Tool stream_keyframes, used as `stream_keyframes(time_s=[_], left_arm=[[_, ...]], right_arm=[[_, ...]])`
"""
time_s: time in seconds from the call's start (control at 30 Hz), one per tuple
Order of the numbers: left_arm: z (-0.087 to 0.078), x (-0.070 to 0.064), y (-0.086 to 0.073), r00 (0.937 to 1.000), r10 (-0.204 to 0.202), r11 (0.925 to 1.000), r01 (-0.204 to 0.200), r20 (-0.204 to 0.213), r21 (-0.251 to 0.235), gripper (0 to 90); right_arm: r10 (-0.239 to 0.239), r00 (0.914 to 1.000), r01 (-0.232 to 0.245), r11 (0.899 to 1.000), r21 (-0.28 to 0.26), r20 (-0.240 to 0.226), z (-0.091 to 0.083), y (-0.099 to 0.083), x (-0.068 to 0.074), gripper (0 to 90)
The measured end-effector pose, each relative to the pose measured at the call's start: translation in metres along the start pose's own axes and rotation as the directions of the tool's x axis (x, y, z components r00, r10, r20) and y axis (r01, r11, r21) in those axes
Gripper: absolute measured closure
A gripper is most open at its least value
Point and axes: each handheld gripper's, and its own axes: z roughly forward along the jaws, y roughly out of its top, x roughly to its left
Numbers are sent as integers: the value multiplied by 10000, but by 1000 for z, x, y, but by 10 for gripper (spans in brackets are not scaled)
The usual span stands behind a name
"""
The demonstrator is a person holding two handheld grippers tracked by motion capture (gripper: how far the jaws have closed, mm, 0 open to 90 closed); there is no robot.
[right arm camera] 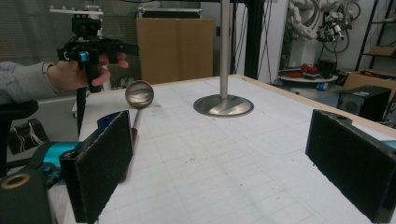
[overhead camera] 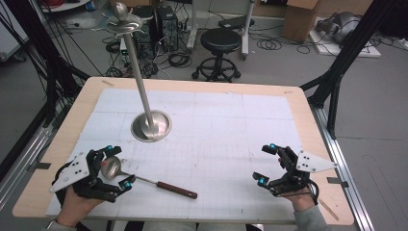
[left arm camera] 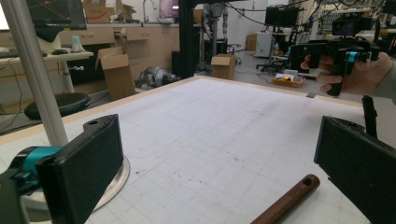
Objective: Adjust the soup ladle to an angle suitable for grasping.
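Even indoor light, soft shadows, slight blur, nearest parts out of focus

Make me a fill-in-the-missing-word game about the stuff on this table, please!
1. The ladle has a shiny bowl and a dark ____ handle.
2. The tall metal pole stands on a ____ base.
3. The ladle lies nearer the ____ claw than the other claw.
4. Both claws have their jaws ____, holding nothing.

Missing words: wooden; round; left; open
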Motion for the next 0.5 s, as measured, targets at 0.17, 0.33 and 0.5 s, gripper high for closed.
stream_keyframes(time_s=[0.17,0.33,0.5], left_arm=[[0,-1,0,10000,-43,10000,42,39,21,17],[1,-1,-1,10000,-17,9999,16,78,140,17],[4,-3,-2,9999,-43,9995,39,122,320,17]], right_arm=[[-38,10000,38,10000,11,42,1,0,-1,67],[-6,10000,6,10000,12,32,1,0,-2,67],[17,9999,-17,10000,-17,116,1,-1,-7,67]])
